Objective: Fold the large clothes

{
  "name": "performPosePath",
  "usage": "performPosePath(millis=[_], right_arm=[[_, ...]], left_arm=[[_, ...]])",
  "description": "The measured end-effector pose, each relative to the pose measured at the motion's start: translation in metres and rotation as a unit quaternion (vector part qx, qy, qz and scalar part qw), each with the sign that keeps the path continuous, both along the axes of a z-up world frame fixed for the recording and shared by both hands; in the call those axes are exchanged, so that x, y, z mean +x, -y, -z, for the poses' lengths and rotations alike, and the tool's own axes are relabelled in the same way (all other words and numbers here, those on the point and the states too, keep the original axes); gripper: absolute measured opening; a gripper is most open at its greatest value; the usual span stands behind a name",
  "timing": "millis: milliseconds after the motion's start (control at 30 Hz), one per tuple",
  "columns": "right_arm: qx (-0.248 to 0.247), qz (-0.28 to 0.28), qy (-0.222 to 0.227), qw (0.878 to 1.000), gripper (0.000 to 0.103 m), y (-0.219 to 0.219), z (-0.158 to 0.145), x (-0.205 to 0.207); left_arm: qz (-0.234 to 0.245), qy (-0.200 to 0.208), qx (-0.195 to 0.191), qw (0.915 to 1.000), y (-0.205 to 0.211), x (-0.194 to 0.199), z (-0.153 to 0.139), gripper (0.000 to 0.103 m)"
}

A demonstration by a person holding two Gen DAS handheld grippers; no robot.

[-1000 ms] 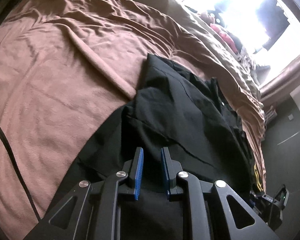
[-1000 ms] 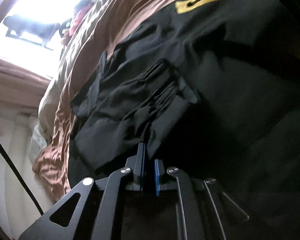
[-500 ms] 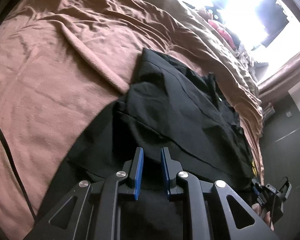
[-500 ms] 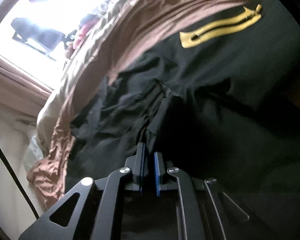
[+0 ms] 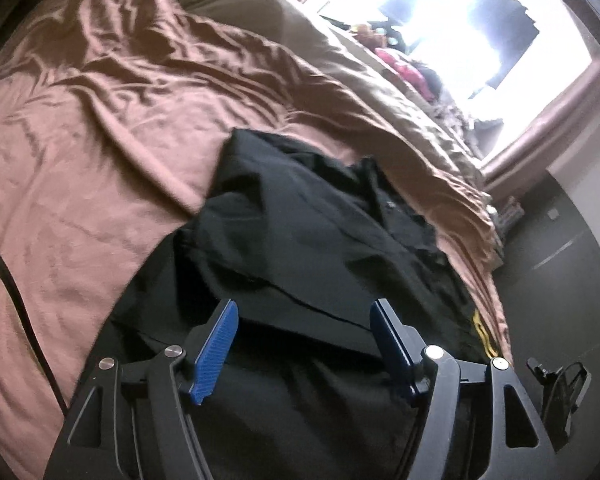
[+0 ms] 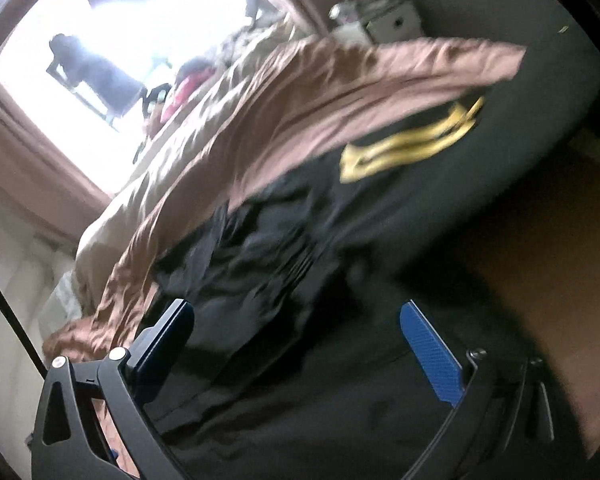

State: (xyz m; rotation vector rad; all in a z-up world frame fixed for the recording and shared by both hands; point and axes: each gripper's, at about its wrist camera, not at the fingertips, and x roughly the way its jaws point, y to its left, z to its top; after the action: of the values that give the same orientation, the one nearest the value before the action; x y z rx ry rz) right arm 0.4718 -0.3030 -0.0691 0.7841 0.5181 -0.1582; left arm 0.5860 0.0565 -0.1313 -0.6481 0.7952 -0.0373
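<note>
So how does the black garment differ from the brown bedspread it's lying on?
The black garment is near-black with a yellow print; the brown bedspread is plain pinkish brown. The garment covers only the near part of the bed, while the bedspread stretches across it. The garment lies doubled over itself, the bedspread in one rumpled layer. Both are creased cloth, and neither is gripped by the open left gripper or right gripper.

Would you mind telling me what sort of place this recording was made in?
Most likely a bedroom: the black garment lies on a bed with a rumpled brown sheet, a bright window with curtains stands behind it, and a pillow sits near the far end.
</note>
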Motion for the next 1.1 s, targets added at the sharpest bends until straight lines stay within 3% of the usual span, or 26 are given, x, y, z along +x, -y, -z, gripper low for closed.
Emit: performPosePath(millis=[100, 267, 500, 633, 733, 800, 867, 967, 1100], right_arm=[[-0.012, 0.051, 0.003, 0.999, 0.103, 0.029, -0.003, -0.023], [-0.011, 0.11, -0.01, 0.994, 0.082, 0.069, 0.007, -0.045], [-0.039, 0.15, -0.022, 0.988, 0.082, 0.1, 0.01, -0.056], [-0.012, 0.153, -0.009, 0.988, 0.081, 0.117, 0.015, -0.057], [0.015, 0.152, 0.007, 0.988, 0.07, 0.127, 0.026, -0.058], [0.025, 0.158, 0.016, 0.987, 0.057, 0.135, 0.035, -0.056], [0.06, 0.148, 0.043, 0.986, 0.011, 0.145, 0.043, -0.052], [0.059, 0.145, 0.071, 0.985, 0.003, 0.14, 0.034, -0.05], [0.033, 0.127, 0.093, 0.987, 0.001, 0.109, 0.008, -0.05]], left_arm=[[0.014, 0.007, 0.014, 0.9998, 0.013, 0.0, -0.007, 0.07], [0.033, 0.016, 0.028, 0.9989, 0.031, 0.001, -0.009, 0.07], [0.059, 0.007, 0.032, 0.9977, 0.051, 0.0, 0.0, 0.07], [0.064, -0.002, 0.041, 0.9971, 0.06, 0.004, 0.007, 0.07], [0.064, -0.012, 0.051, 0.9965, 0.063, 0.006, 0.015, 0.07], [0.064, -0.023, 0.049, 0.9965, 0.063, 0.008, 0.022, 0.07], [0.064, -0.028, 0.047, 0.9965, 0.062, 0.009, 0.026, 0.07], [0.059, -0.032, 0.045, 0.9967, 0.059, 0.008, 0.028, 0.07], [0.052, -0.032, 0.041, 0.9973, 0.057, 0.008, 0.028, 0.07]])
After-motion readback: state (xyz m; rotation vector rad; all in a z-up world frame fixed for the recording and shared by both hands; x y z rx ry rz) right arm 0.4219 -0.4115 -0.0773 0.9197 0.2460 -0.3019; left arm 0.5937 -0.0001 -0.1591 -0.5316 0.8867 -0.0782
